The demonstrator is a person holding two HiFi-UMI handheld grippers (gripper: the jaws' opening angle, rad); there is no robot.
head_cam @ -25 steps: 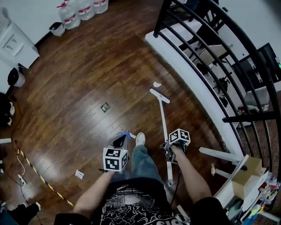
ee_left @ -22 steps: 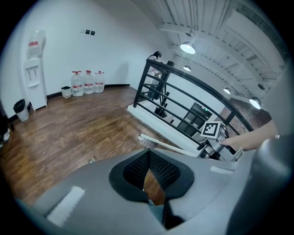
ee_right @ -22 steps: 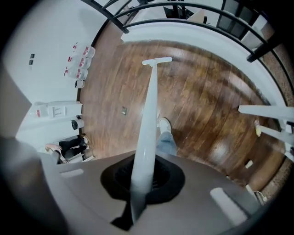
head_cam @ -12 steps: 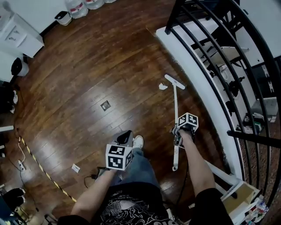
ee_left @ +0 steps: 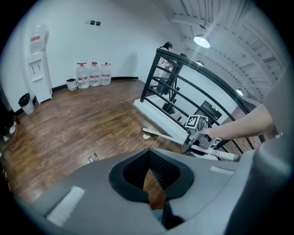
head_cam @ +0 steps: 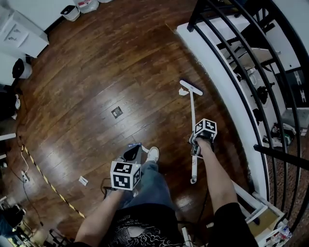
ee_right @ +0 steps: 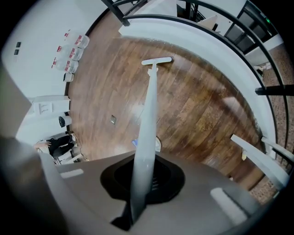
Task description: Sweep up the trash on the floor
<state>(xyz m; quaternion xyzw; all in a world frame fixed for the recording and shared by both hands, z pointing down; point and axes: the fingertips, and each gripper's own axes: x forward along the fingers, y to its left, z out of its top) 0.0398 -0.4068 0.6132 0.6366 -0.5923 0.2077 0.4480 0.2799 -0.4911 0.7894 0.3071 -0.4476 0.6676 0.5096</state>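
Note:
My right gripper (head_cam: 195, 146) is shut on the white pole of a broom (head_cam: 192, 116). The pole runs straight out between the jaws in the right gripper view to the flat broom head (ee_right: 156, 60). The broom head (head_cam: 190, 87) rests on the wood floor, right beside a small white scrap (head_cam: 181, 92). A small square piece (head_cam: 116, 112) lies mid-floor, and a white slip (head_cam: 83, 180) lies near my left arm. My left gripper (head_cam: 133, 153) hovers by my shoe, its jaws almost together. A bit of blue handle (head_cam: 136, 144) shows at its tip; the rest is hidden.
A black curved railing (head_cam: 227, 62) on a white base (head_cam: 212, 72) bounds the right side. A white cabinet (head_cam: 17, 36), a bin (head_cam: 71, 12) and water jugs (ee_left: 93, 75) stand along the far wall. Yellow-black tape (head_cam: 48, 195) and a cable cross the floor at left. My shoe (head_cam: 153, 154) is between the grippers.
The broom head has swung from the near side of the white scrap to its far right side and now sits against it. The left gripper has stayed by my shoe.

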